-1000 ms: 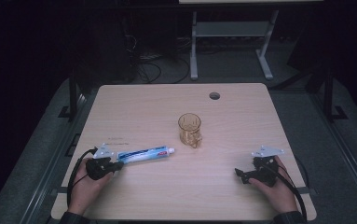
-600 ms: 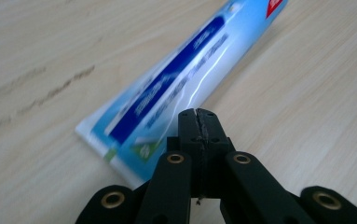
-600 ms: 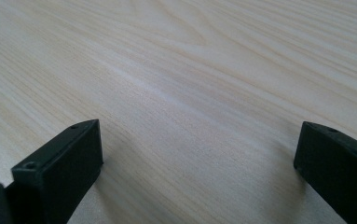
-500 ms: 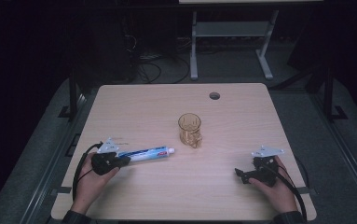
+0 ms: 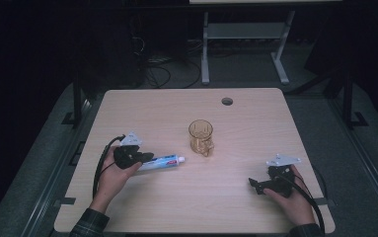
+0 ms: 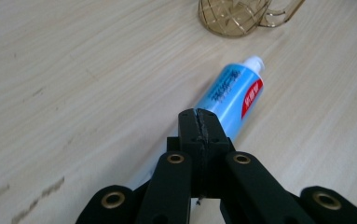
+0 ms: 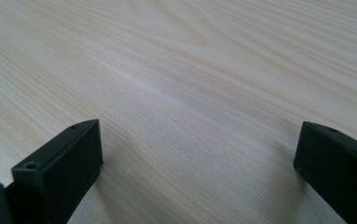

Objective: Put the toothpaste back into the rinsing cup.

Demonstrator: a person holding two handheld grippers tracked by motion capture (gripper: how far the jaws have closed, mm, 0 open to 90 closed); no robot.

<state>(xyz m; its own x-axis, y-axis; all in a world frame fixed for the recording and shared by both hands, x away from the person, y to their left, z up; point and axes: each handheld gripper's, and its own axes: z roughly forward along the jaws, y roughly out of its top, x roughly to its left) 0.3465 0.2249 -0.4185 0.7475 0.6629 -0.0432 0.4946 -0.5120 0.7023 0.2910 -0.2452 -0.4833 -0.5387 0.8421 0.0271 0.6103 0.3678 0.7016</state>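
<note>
Left tool clamped on flat tail of blue-and-white toothpaste tube, cap end toward amber clear plastic mug mid-table; right tool jaws wide apart over bare wood

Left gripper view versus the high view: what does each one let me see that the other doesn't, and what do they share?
Left gripper view: close up, the left gripper with its jaws pressed together, and the print on the toothpaste tube.
High view: the right gripper, the left hand and right hand, the round hole near the far edge, and the dark floor.
Shared: the toothpaste tube, the amber cup and the wooden table.
</note>
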